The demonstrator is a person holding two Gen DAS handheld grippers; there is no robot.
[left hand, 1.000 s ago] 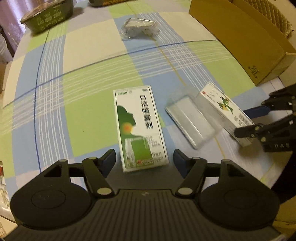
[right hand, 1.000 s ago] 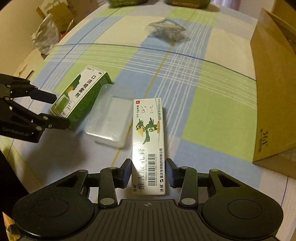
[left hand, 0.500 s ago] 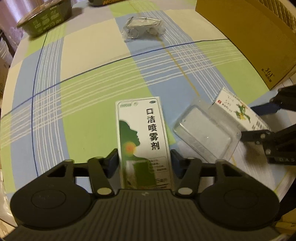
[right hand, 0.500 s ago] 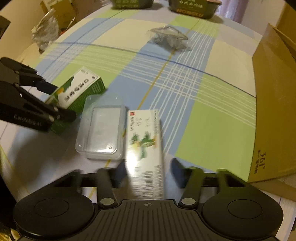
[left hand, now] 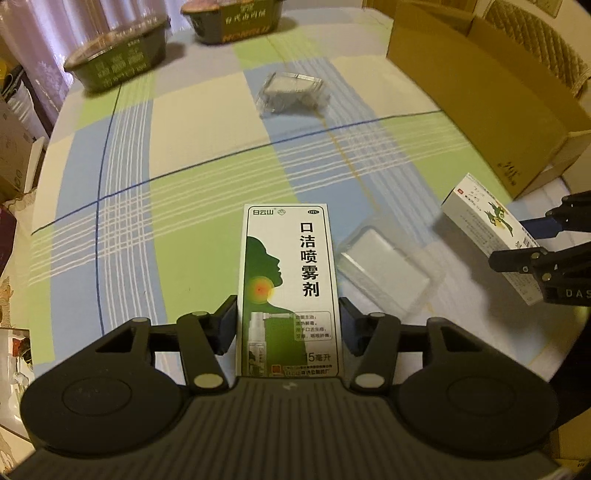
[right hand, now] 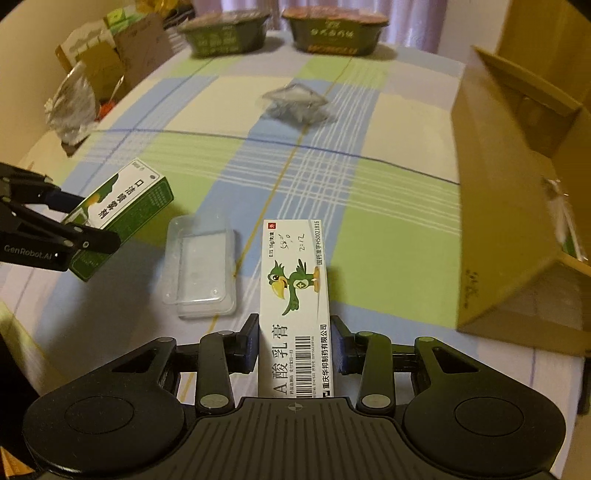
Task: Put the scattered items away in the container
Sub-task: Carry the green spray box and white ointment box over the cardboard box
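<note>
The left gripper [left hand: 288,325] clasps a green-and-white spray carton [left hand: 290,288] just left of the clear plastic blister tray [right hand: 201,266] on the checked desk [right hand: 369,206]. Right of that tray, the right gripper [right hand: 293,347] grips a white parrot-printed ointment box [right hand: 295,295]; the open brown cardboard box [right hand: 517,206] stands farther right.

You're working at a home dining table, by the look of it: a checked tablecloth [left hand: 192,155] in green, blue and cream, two instant-food tubs [right hand: 225,31] at the far edge, curtains [left hand: 40,40] behind them, and what may be a wicker chair back [left hand: 535,48] beyond the cardboard box [left hand: 491,96].
</note>
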